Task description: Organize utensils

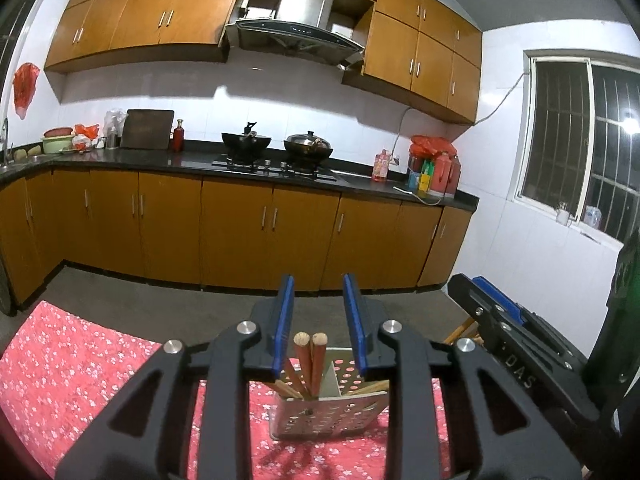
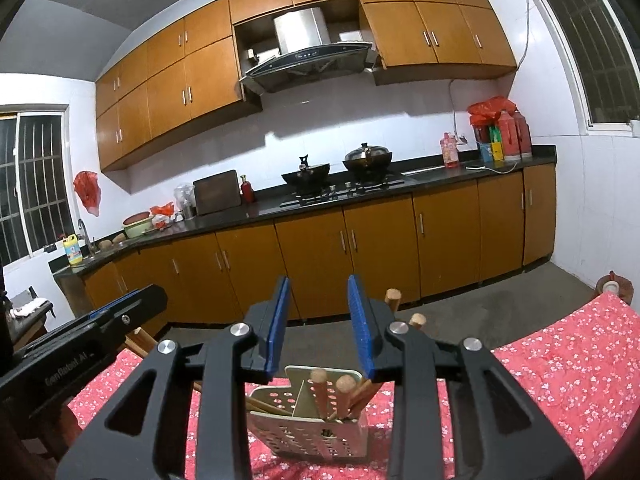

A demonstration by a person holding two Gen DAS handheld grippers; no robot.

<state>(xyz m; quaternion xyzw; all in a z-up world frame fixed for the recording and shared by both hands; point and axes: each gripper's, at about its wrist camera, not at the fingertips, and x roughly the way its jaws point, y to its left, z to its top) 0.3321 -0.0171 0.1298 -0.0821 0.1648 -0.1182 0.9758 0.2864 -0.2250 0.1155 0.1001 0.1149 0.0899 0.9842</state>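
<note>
A perforated metal utensil holder point(image 1: 328, 416) stands on a red floral tablecloth point(image 1: 80, 368). Several wooden-handled utensils point(image 1: 310, 360) stand in its left compartment; pale chopsticks point(image 1: 370, 389) lean in the right one. My left gripper point(image 1: 318, 292) is open and empty, above and behind the holder. In the right wrist view the same holder point(image 2: 308, 428) holds wooden handles point(image 2: 332, 392) and chopsticks point(image 2: 266, 406). My right gripper point(image 2: 318, 292) is open and empty above it. Each gripper shows at the edge of the other's view: the right one point(image 1: 508, 328), the left one point(image 2: 88, 332).
A wooden chair back point(image 1: 460, 330) stands beyond the table point(image 2: 560, 356) edge. Across the floor runs a kitchen counter point(image 1: 200, 160) with two woks point(image 1: 276, 146), a cutting board point(image 1: 147, 129) and bottles point(image 1: 434, 166). A window point(image 1: 580, 136) is at right.
</note>
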